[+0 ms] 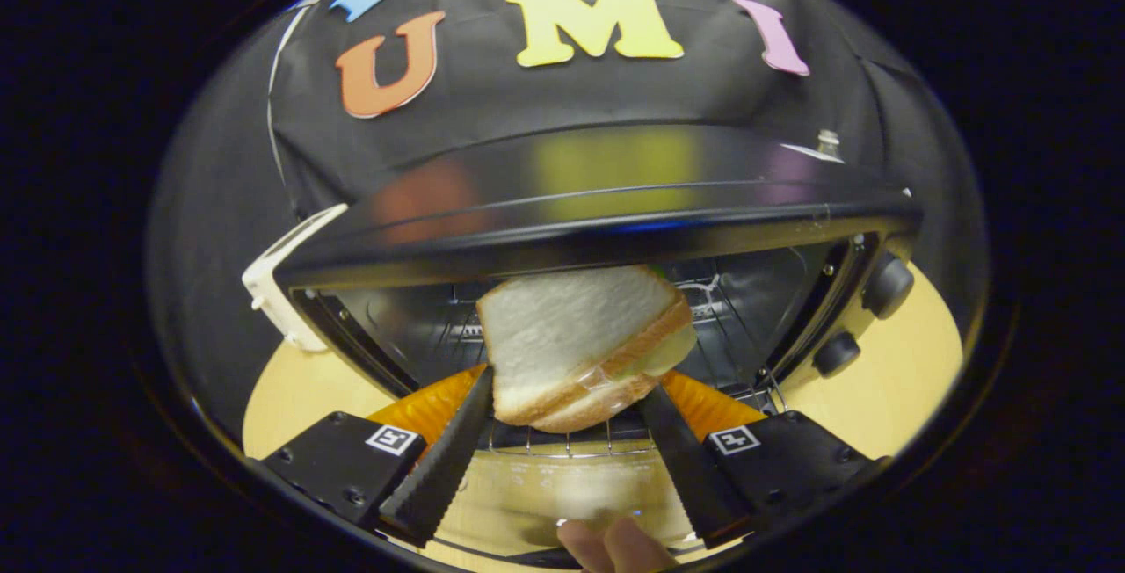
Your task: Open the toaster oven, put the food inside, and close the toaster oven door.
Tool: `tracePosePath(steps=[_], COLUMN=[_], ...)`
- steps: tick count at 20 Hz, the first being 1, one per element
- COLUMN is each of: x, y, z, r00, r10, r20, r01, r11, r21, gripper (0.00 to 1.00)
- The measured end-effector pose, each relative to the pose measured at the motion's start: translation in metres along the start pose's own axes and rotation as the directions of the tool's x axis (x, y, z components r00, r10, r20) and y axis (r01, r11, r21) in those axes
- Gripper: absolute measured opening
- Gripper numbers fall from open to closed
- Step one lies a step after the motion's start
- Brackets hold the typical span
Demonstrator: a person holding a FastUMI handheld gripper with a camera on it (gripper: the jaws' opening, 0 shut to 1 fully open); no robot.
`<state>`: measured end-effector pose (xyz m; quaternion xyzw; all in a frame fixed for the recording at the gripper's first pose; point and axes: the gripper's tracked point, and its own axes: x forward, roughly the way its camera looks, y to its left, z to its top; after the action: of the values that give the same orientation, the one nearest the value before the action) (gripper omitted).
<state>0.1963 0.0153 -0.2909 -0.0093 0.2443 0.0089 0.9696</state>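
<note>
A sandwich [576,344] of white bread with a pale filling is tilted between my fingers, and my gripper [571,402] is shut on it, one finger at each side. It hangs in front of the toaster oven [606,221], whose dark shiny top is close above it. The oven's mouth is open: the wire rack [562,443] inside lies just beyond the fingertips. The glass door [527,494] is folded down flat beneath my fingers. A person's fingertips [615,547] show at the door's near edge.
Two dark knobs [866,318] sit on the oven's right panel. A white object [281,287] stands by the oven's left side. The oven rests on a light wooden table [905,362]. Orange parts [431,402] show behind my fingers.
</note>
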Motion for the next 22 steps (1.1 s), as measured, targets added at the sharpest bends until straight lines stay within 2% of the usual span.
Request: tracePosePath(steps=[3,5,7,10,15,18,22], x=[-0.002,-0.007,-0.016,-0.028,-0.055,-0.073,-0.099], y=[-0.011,-0.006,-0.011,-0.018,-0.017,-0.023,-0.024], z=[-0.01,-0.019,-0.032,-0.034,-0.058,-0.072,-0.09], r00=[0.998,0.998,0.994,0.997,0.993,0.992,0.997], r10=[-0.053,-0.018,-0.03,-0.047,0.028,0.021,0.027], r20=[-0.025,-0.058,-0.103,-0.068,-0.118,-0.122,-0.068], r01=[0.052,0.017,0.027,0.042,-0.019,-0.009,-0.02], r11=[0.998,1.0,0.999,0.997,0.997,0.995,0.994], r21=[-0.021,-0.011,-0.031,-0.067,0.081,0.101,0.105], gripper=[1.0,1.0,1.0,1.0,1.0,1.0,1.0])
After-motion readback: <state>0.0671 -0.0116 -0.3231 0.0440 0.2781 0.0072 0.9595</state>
